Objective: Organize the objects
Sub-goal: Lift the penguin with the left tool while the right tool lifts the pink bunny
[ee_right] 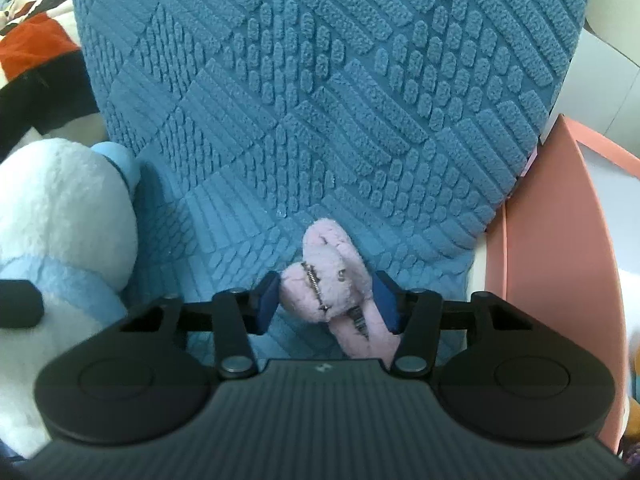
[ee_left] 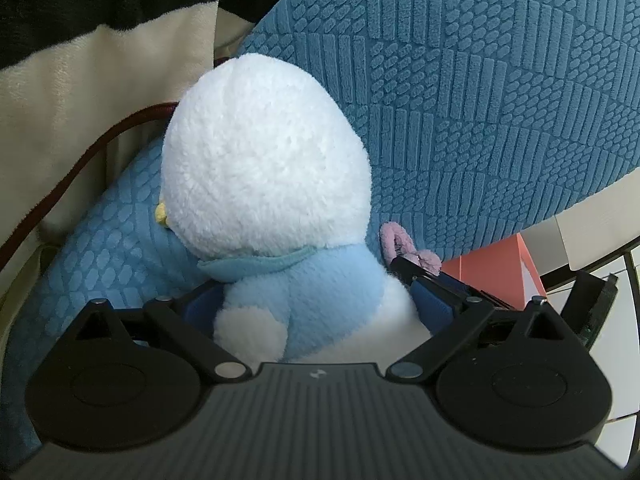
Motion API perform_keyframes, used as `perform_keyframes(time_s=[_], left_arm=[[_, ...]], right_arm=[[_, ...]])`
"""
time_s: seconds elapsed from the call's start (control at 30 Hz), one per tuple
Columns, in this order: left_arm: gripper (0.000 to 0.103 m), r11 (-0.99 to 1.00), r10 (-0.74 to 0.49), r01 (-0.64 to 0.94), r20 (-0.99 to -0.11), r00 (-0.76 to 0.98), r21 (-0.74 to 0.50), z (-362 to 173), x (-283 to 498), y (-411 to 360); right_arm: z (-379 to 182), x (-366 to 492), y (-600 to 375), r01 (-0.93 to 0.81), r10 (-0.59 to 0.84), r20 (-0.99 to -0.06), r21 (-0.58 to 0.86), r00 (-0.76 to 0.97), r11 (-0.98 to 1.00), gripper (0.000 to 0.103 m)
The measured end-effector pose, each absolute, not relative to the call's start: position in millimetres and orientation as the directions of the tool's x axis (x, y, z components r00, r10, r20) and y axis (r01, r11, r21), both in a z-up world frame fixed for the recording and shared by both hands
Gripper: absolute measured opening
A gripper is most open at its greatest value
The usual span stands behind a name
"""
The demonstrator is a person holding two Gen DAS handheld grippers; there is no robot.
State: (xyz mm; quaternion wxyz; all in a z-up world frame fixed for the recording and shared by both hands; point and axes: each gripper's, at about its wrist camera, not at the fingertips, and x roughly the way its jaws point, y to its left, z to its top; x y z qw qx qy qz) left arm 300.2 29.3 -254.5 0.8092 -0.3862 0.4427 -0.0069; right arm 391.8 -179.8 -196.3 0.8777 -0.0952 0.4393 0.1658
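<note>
Left hand-held gripper point(ee_left: 316, 300): jaws spread wide, one either side of the lower body of a white-and-blue plush toy point(ee_left: 264, 184). Blue pads sit close by the plush flanks; whether they press cannot be told from the left wrist view. The plush stands upright, facing away, leaning against a light blue cushion point(ee_left: 100, 256) on its left and a darker blue textured cushion point(ee_left: 480, 100) behind and to the right.

Right hand-held gripper point(ee_right: 326, 304): jaws about half open, with a small pink fuzzy clip point(ee_right: 332, 276) between them. The right pad touches the pink fuzz; the left pad looks just clear of it. A firm grip is not certain. The clip shows metal spring parts and lies on the blue cushion fabric, just right of the plush.

Outward: a pink box point(ee_right: 560, 240) at the right edge, striped cream-and-black fabric point(ee_left: 80, 20) up left.

Progress, as a judgement: plush looks set in its place among the cushions; the clip is being handled now. Where the clip belongs is not shown.
</note>
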Motion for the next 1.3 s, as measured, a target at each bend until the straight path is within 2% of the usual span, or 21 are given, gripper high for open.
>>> perform_keyframes(time_s=[0.1,0.37,0.67,0.93,1.13,1.3], left_arm=[[0.1,0.684,-0.361,-0.346,-0.71,0.604,-0.642,-258.0,301.6,31.0],[0.1,0.686,-0.344,-0.379,-0.735,0.584,-0.622,-264.3,311.3,25.0],[0.099,0.735,-0.303,-0.369,-0.763,0.571,-0.568,-261.3,319.3,12.2],[0.095,0.771,-0.285,-0.339,-0.768,0.574,-0.539,-252.2,315.2,9.2],[0.094,0.834,-0.252,-0.276,-0.775,0.579,-0.478,-240.6,310.6,0.4],[0.092,0.846,-0.247,-0.26,-0.774,0.583,-0.466,-235.8,306.0,-0.1]], right_arm=[[-190.1,386.6,-174.7,-0.388,0.192,-0.794,-0.06,0.577,0.92,0.041],[-175.9,373.5,-178.5,-0.38,0.275,-0.786,0.055,0.553,0.923,0.041],[-184.9,377.1,-190.0,-0.326,0.273,-0.816,0.111,0.509,0.939,0.043],[-195.9,380.2,-179.3,-0.367,0.178,-0.83,-0.034,0.529,0.93,0.042],[-198.1,385.5,-187.2,-0.345,0.202,-0.83,0.013,0.52,0.939,0.04],[-183.7,379.3,-188.6,-0.309,0.2,-0.787,0.013,0.583,0.951,0.039]])
